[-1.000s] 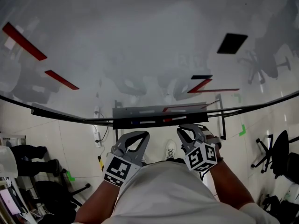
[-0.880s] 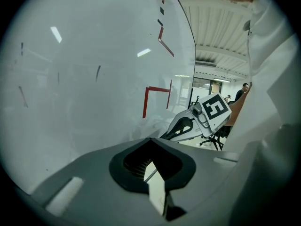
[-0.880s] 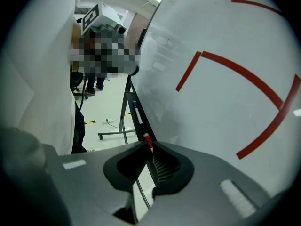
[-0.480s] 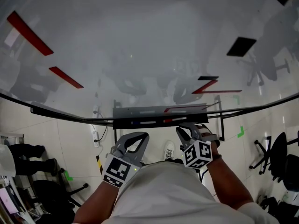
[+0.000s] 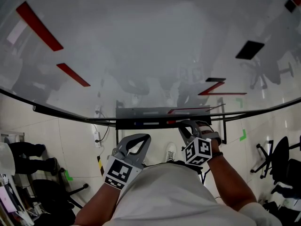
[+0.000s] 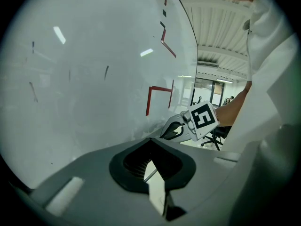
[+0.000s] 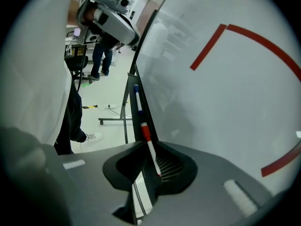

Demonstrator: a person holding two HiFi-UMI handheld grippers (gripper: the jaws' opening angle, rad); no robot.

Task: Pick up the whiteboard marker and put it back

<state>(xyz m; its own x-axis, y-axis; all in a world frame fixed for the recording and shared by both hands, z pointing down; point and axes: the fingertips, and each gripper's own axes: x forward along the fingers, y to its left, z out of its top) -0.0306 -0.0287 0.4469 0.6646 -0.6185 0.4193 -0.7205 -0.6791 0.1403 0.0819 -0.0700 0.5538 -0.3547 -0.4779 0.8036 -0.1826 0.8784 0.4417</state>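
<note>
A whiteboard marker [image 5: 170, 122] with a red cap and white barrel lies in the grey tray [image 5: 141, 112] under the whiteboard [image 5: 141, 46]. My right gripper [image 5: 189, 123] is at the tray. In the right gripper view the marker [image 7: 145, 133] runs between the fingertips, and its tail end lies inside my right gripper [image 7: 149, 148]. The jaws stand a little apart, and the marker still lies along the tray [image 7: 139, 114]. My left gripper [image 5: 141, 136] hangs below the tray with nothing in it, its jaws slightly apart. The left gripper [image 6: 150, 141] faces the board.
A blue marker [image 7: 136, 91] lies further along the tray. The board carries red lines [image 5: 73, 74] and a black eraser [image 5: 249, 49]. Below are the stand's legs, a power strip [image 5: 97, 136], office chairs [image 5: 275, 159] and a standing person [image 7: 101, 55].
My right gripper has moved up and slightly left to the tray, onto the marker's end. The marker has not moved. The left gripper has stayed put.
</note>
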